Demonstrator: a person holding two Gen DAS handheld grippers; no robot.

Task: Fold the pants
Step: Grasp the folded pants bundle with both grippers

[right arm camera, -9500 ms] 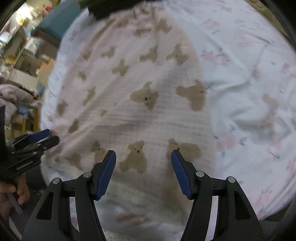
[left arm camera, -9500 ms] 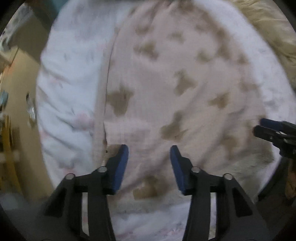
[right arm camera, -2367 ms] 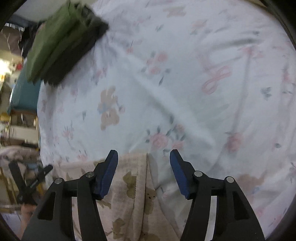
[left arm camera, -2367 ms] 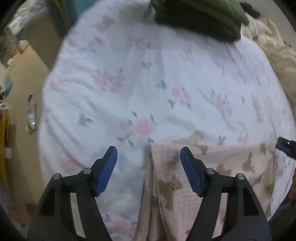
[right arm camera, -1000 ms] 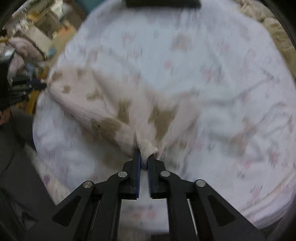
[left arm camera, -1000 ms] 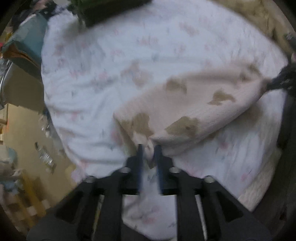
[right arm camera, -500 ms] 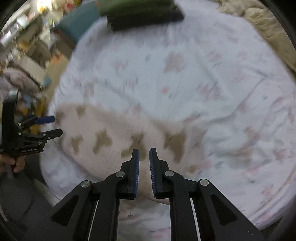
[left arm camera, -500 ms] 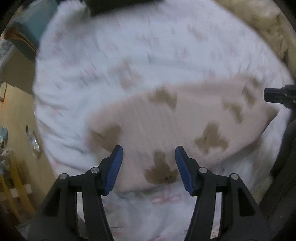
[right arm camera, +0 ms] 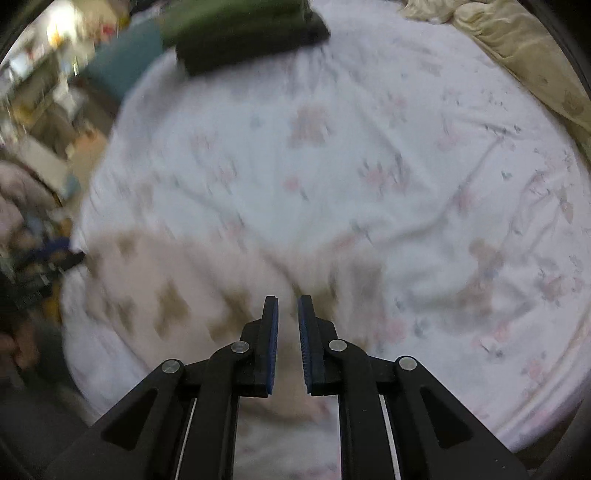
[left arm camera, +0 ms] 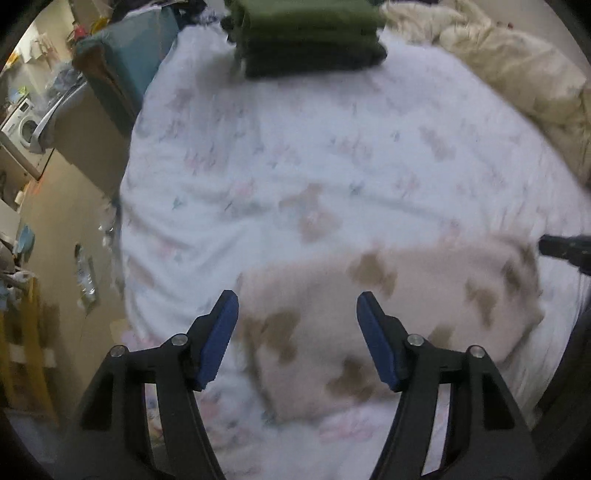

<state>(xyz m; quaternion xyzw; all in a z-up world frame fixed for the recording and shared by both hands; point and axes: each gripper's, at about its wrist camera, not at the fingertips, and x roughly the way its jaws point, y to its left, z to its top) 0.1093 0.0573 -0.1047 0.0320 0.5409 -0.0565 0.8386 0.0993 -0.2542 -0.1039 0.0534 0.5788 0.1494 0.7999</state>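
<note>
The pink pants point(left arm camera: 388, 314) with brown bear prints lie folded in a flat band across the near side of the floral bedsheet point(left arm camera: 332, 147). My left gripper point(left arm camera: 296, 299) hovers over their left end. Its jaws are opening wide, with no cloth pinched between them. In the right wrist view the pants point(right arm camera: 166, 288) stretch to the left. My right gripper point(right arm camera: 288, 299) hangs above their right end with only a narrow slit between its pads, holding nothing. The right gripper's tip point(left arm camera: 561, 247) shows at the left wrist view's right edge. The left gripper point(right arm camera: 48, 254) is a blur at the right wrist view's left edge.
A stack of dark green folded clothes point(left arm camera: 310, 33) sits at the far edge of the bed. A crumpled beige quilt point(left arm camera: 517, 74) lies along the right side. Left of the bed are the floor point(left arm camera: 62, 236), a teal piece of furniture point(left arm camera: 133, 48) and a washing machine point(left arm camera: 22, 125).
Both grippers were shut on the pants' folded edge a second ago. They have let go and lifted. The left jaws have spread wide, and the pants now lie flat on the sheet.
</note>
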